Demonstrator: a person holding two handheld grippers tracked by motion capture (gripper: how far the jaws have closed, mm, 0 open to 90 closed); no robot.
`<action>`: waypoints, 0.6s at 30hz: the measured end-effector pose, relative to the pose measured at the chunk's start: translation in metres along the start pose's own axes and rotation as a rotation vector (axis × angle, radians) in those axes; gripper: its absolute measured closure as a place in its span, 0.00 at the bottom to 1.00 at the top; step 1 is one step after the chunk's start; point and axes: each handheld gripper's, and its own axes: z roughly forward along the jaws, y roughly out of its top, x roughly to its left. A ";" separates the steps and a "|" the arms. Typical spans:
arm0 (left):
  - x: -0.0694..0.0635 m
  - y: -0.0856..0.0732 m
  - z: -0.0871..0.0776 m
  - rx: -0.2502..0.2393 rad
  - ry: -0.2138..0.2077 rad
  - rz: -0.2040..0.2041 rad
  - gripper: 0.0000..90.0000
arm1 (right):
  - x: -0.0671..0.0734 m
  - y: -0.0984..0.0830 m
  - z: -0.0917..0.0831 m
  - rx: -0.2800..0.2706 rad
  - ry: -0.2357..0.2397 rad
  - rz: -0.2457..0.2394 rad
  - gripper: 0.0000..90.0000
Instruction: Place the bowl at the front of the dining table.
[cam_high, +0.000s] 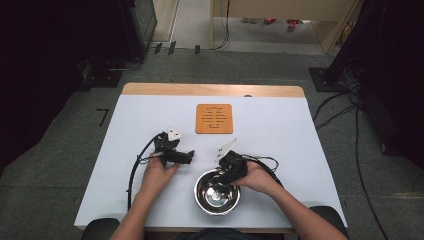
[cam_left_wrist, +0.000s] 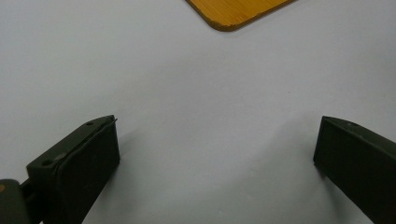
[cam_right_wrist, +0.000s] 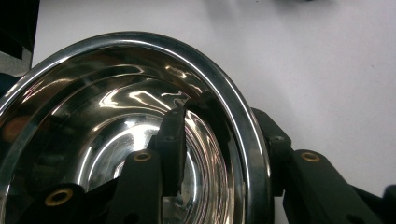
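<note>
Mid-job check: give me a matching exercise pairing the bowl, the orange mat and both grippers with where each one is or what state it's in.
Things:
1. steel bowl
2. orange mat
3. left gripper
4. right gripper

States:
A. jaws wide apart over bare table
B. flat at the far middle of the table
C. one jaw inside the rim, one outside
D. at the near edge, empty

Pairs: 1-D, 2-B, 3-A, 4-C

My white-topped table carries a steel bowl near my edge, well behind it an orange slotted mat.
</note>
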 end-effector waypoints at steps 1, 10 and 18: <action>0.000 0.000 0.000 0.000 0.000 0.000 0.00 | 0.000 0.000 -0.001 0.001 0.004 0.001 0.74; 0.000 0.000 0.000 0.000 0.000 0.000 0.00 | -0.004 0.000 -0.002 0.031 0.048 0.076 0.81; 0.000 0.000 0.000 0.002 0.001 0.001 0.00 | -0.004 0.001 -0.012 0.063 0.061 0.045 0.92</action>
